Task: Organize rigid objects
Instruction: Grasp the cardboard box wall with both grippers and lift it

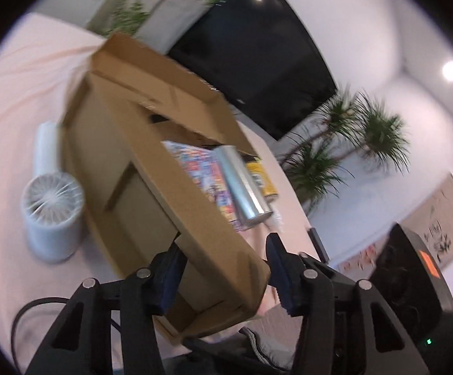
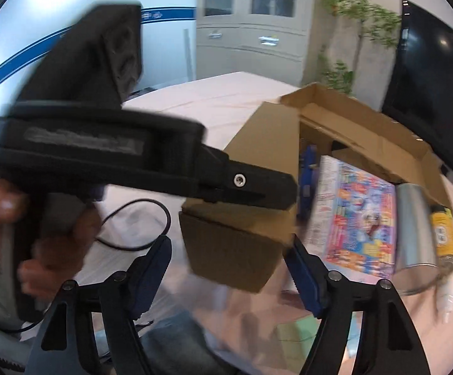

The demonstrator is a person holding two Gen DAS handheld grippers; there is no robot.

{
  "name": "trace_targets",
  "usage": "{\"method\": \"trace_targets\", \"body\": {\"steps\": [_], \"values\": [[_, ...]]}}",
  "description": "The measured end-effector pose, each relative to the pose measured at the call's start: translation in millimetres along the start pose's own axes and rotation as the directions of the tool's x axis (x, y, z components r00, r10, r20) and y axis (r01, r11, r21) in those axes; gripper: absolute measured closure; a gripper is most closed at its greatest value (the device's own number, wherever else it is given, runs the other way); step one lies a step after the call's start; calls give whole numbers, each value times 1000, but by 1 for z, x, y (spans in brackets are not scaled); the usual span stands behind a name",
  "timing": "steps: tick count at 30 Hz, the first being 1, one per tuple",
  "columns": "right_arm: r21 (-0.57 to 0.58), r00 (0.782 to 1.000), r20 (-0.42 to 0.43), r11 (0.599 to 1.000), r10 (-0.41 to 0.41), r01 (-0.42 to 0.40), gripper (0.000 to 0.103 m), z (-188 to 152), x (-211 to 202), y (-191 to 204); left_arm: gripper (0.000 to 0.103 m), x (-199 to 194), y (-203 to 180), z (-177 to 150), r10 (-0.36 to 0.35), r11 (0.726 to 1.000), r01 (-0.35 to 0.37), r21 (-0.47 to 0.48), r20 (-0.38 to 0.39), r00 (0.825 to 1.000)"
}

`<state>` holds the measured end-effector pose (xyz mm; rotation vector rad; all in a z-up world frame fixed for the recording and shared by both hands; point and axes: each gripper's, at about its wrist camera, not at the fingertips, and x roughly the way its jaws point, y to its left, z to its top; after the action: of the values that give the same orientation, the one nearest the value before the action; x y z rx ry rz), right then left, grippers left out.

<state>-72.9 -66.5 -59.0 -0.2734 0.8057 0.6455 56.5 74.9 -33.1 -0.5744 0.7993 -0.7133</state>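
The cardboard box (image 1: 151, 168) lies open on the pale pink tabletop (image 1: 23, 100), its flaps spread, and its near corner sits between the fingers of the left gripper (image 1: 223, 268). The blue pad on one side lies against the inner wall of the box, while the other pad stands just off the outer wall with a sliver of gap showing, so the jaws straddle the wall without clearly clamping it. From the right wrist view the same left gripper reaches over the box's near edge, held by a hand (image 2: 38, 234), though blur hides how its pads meet the cardboard. The right gripper (image 2: 226, 268) hovers in front of the box corner with its fingers spread wide and nothing pressed between them. Just beside the box, on the side toward the screen, lie a colourful printed packet (image 1: 207, 172), a silvery cylinder (image 1: 242, 184) and a yellow tube (image 1: 259, 176), close together. On the other side of the box stands a white roll wrapped in clear film (image 1: 52, 218). Beyond the table hang a large dark screen (image 1: 257, 62) and potted plants (image 1: 345, 143).
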Motion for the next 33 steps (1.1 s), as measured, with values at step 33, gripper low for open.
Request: {"method": "trace_targets", "body": {"steps": [33], "values": [[119, 977, -214, 993, 18, 8, 67, 9, 22, -38, 81, 9, 25, -43, 379, 914, -383, -132, -52, 924]]}}
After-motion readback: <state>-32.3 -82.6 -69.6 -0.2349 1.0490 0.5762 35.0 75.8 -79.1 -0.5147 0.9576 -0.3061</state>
